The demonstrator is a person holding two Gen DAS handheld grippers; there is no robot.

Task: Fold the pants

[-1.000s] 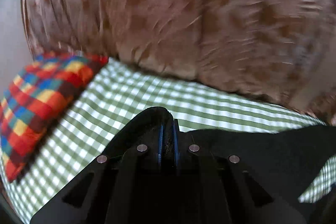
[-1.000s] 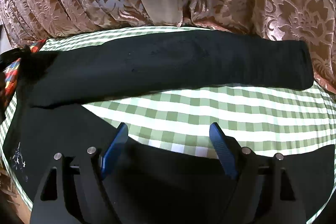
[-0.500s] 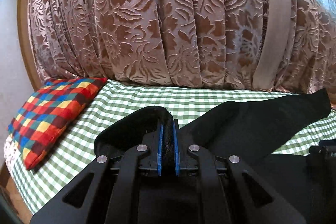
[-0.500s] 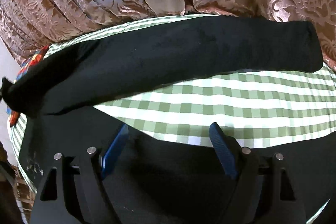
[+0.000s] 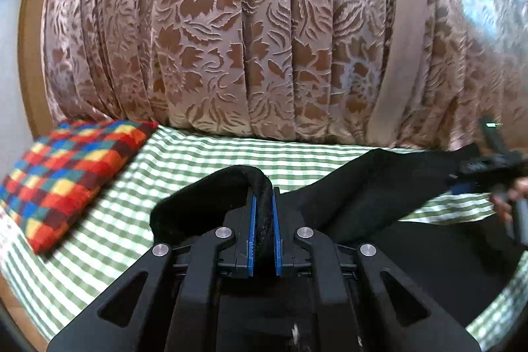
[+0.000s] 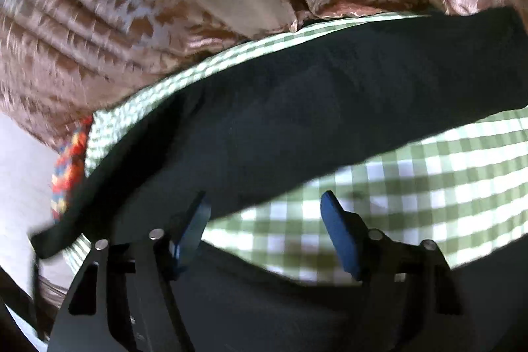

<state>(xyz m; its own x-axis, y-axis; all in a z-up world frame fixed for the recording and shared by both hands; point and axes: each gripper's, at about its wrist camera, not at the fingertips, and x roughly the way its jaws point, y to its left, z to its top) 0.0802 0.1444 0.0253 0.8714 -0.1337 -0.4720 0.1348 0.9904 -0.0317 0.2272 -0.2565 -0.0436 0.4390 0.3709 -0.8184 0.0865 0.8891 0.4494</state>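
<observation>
Black fabric pants (image 5: 379, 197) lie on the green-checked cloth (image 5: 204, 160); left gripper (image 5: 263, 220) pinches a raised edge at 12 o'clock to carry the fold. Right gripper (image 6: 264, 223), jaws just narrowing, spans cloth at 6 o'clock, gripping nothing

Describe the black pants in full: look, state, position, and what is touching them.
The black pants are a dark, soft, matte fabric, half folded on the green checked cloth. One long leg lies stretched across the cloth below the floral curtain; more fabric spreads nearer the cameras. The left claw is shut on a thick, rolled edge, holding it raised. The right claw is open, its jaws having just been closing, with cloth and pants beneath but nothing pinched.
</observation>
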